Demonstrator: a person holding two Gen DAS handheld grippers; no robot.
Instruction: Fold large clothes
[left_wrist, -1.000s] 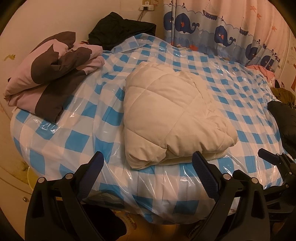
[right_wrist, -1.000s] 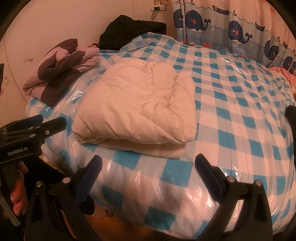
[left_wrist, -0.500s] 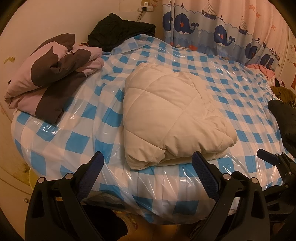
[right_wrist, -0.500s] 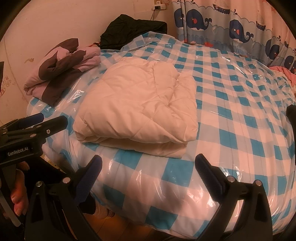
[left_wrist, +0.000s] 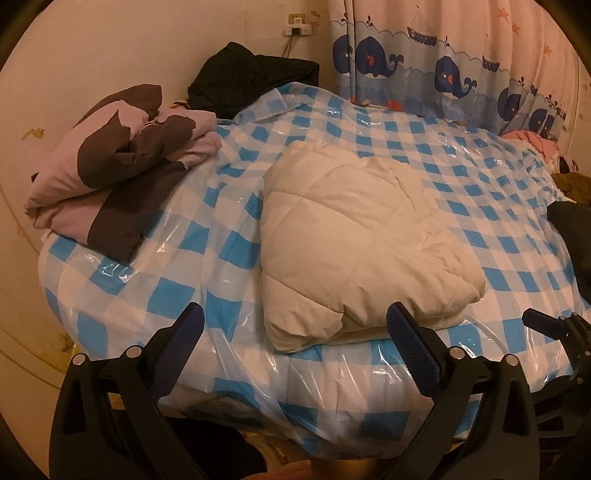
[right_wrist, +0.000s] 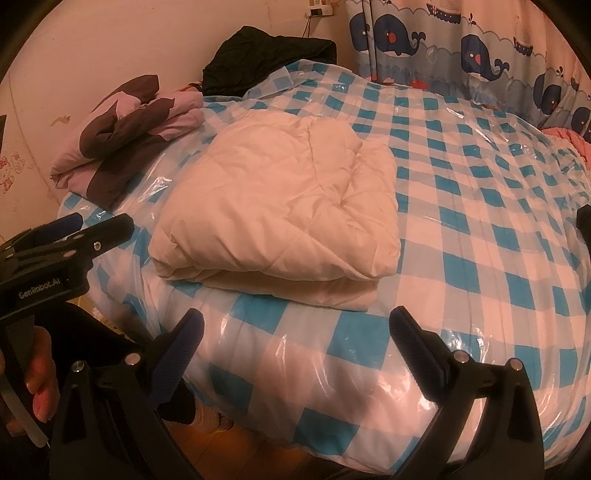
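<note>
though folded, jacket (left_wrist: 362, 236) beyond both tools

A folded quilted garment (left_wrist: 354, 236) lies mid-bed (left_wrist: 480, 155). A bundled garment (left_wrist: 110, 173) sits at its nine o'clock. A curtain (left_wrist: 461, 59) hangs at one o'clock.

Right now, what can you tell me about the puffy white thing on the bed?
The cream quilted jacket looks soft and padded, with stitched lines crossing it. It is folded into a thick, roughly square bundle, its layers showing at the near edge. It lies flat on the blue-and-white checked, plastic-covered bed. Neither gripper touches it.
</note>
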